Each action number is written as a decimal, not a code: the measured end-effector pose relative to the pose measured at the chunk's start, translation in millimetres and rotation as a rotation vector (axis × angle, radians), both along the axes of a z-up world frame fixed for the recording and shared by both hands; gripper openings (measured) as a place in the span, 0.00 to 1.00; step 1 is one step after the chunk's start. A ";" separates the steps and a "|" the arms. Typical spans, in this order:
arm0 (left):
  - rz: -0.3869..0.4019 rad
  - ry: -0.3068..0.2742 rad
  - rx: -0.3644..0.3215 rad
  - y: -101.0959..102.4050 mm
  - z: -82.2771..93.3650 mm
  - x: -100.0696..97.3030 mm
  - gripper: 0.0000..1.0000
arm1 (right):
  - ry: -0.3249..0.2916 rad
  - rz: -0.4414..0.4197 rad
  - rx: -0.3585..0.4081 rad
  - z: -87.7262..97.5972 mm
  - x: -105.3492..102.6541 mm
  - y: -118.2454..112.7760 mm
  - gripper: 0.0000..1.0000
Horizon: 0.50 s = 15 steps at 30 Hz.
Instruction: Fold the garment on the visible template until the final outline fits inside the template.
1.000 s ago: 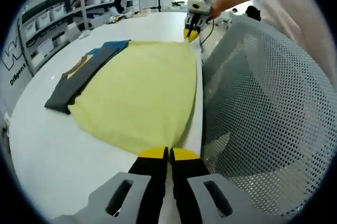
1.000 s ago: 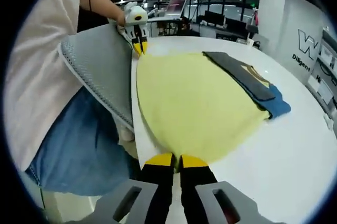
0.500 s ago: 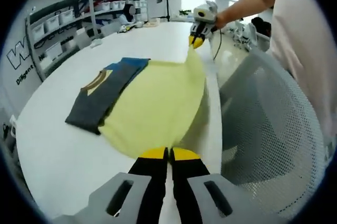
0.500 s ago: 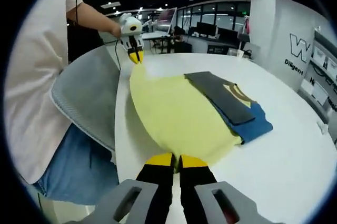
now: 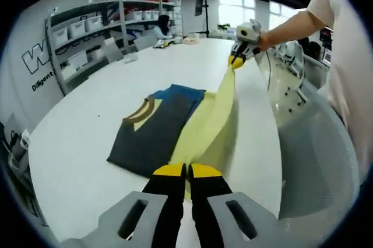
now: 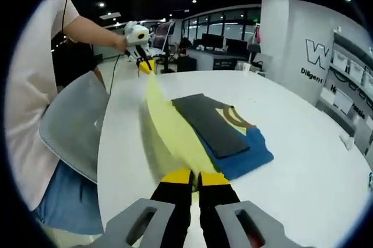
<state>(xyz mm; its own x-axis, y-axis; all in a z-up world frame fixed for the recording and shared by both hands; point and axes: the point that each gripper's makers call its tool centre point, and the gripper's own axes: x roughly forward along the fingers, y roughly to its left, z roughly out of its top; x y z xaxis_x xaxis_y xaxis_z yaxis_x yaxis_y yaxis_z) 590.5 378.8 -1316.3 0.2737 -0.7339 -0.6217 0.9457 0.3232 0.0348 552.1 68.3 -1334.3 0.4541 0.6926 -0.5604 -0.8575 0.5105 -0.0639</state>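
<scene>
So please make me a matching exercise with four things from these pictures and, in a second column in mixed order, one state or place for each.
Things:
1. yellow garment
2. dark grey garment
3. blue garment
4. mesh chair

States:
a. lies under the dark grey one
b. stands at the table's edge, beside the person
c. lifted and stretched between both grippers
d. folded flat, top of the stack

Pairs: 1-c, 2-d, 3-a, 4-b
</scene>
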 end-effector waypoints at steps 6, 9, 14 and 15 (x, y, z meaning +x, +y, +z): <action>0.032 0.001 -0.006 -7.2 4.1 29.0 0.00 | -0.001 -0.033 0.018 1.5 28.5 -10.9 0.00; 0.050 0.007 -0.006 -11.2 3.5 43.0 0.00 | -0.004 -0.060 0.030 4.1 45.5 -17.6 0.00; 0.073 0.015 -0.004 -16.7 1.5 64.8 0.00 | -0.008 -0.079 0.028 6.8 72.2 -22.1 0.00; 0.080 0.014 -0.004 -17.5 1.9 70.3 0.00 | -0.006 -0.081 0.028 7.1 76.3 -22.3 0.00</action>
<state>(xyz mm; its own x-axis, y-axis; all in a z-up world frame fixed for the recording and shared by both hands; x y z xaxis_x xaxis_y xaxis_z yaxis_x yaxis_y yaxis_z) 660.7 361.3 -1314.4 0.3227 -0.7122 -0.6235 0.9172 0.3980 0.0201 628.4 46.0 -1327.2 0.5127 0.6687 -0.5385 -0.8128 0.5801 -0.0535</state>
